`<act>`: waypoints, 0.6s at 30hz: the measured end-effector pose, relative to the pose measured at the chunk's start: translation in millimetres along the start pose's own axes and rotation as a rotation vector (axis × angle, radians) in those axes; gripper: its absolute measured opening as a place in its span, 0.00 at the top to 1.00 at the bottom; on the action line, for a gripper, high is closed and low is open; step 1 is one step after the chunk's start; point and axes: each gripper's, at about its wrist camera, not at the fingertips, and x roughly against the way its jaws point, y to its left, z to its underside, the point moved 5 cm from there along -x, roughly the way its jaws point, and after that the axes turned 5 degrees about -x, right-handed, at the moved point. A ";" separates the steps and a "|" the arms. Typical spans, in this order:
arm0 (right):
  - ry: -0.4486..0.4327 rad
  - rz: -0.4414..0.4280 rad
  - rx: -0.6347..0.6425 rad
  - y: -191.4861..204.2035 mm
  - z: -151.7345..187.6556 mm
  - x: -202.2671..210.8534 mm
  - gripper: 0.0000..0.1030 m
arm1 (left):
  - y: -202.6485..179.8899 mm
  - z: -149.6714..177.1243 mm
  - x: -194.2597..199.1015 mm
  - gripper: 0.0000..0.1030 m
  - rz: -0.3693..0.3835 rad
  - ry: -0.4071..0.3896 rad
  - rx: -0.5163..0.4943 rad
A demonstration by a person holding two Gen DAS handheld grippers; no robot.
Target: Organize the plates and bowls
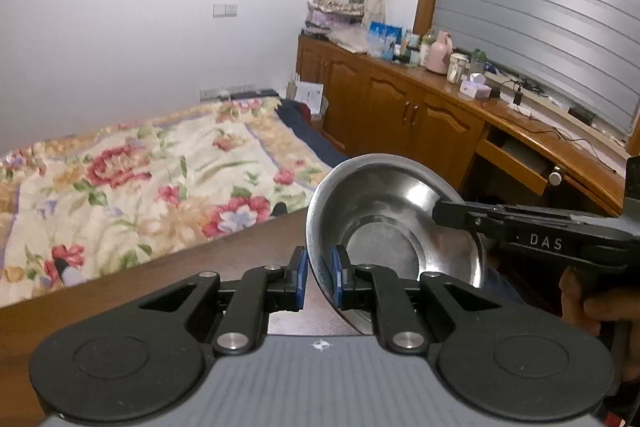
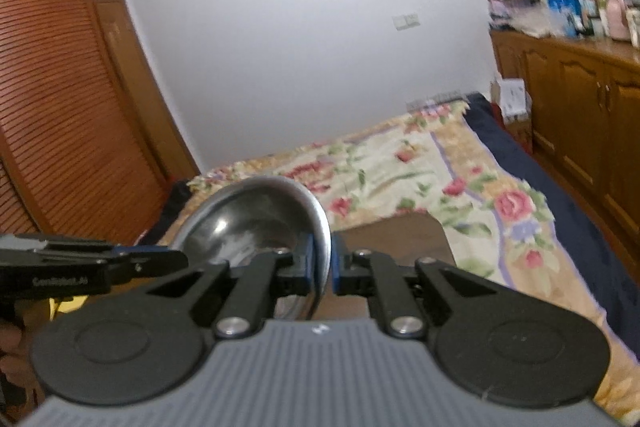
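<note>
A: Floral quilt on the bed (image 1: 132, 183) fills the room behind, then the wooden cabinets (image 1: 384, 103) along the window, then the brown table (image 1: 168, 279) right under your hands. What are you carrying?

B: You hold one steel bowl (image 1: 384, 219), tipped on edge above the near end of the table and not resting on it. No plate shows in either view.

A: How are you gripping it?

B: Your left hand-held gripper (image 1: 320, 277) is clamped on the bowl's rim, one blue pad outside the wall and one inside. In the right wrist view your right hand-held gripper (image 2: 323, 269) is clamped on the rim at the opposite side in the same way. So the bowl hangs between the two of you, its hollow facing your left camera.

A: Which step is this, by your judgement?

B: You look to be mid-carry, bowl lifted and not yet placed. No stack or rack is in sight, so you cannot tell from here where it belongs.

A: And the next move?

B: Probably you level the bowl and lower it to the table, or onto its pile. That calls for turning both wrists together, since each pad bites only a thin, slick metal edge. If one side lets go early, the bowl could swing and clatter.
</note>
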 end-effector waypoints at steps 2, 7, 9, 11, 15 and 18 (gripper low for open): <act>-0.016 -0.011 0.008 6.4 -4.3 5.5 0.90 | 1.6 -1.7 10.0 0.86 0.000 -0.013 0.001; -0.024 -0.029 0.034 20.8 -9.4 14.3 0.90 | 3.3 -2.2 36.5 0.86 -0.002 -0.045 0.004; -0.026 -0.035 0.040 25.8 -10.8 18.8 0.90 | 2.2 -1.6 46.4 0.86 -0.002 -0.059 -0.002; -0.029 -0.042 0.044 29.7 -12.3 23.1 0.90 | 0.6 -1.6 56.1 0.86 -0.002 -0.071 -0.007; -0.030 -0.057 0.060 38.4 -14.2 30.1 0.90 | -0.1 -0.8 71.3 0.86 -0.011 -0.089 -0.012; -0.022 -0.059 0.075 42.6 -14.1 31.8 0.90 | -1.8 -0.4 76.4 0.86 -0.011 -0.093 -0.019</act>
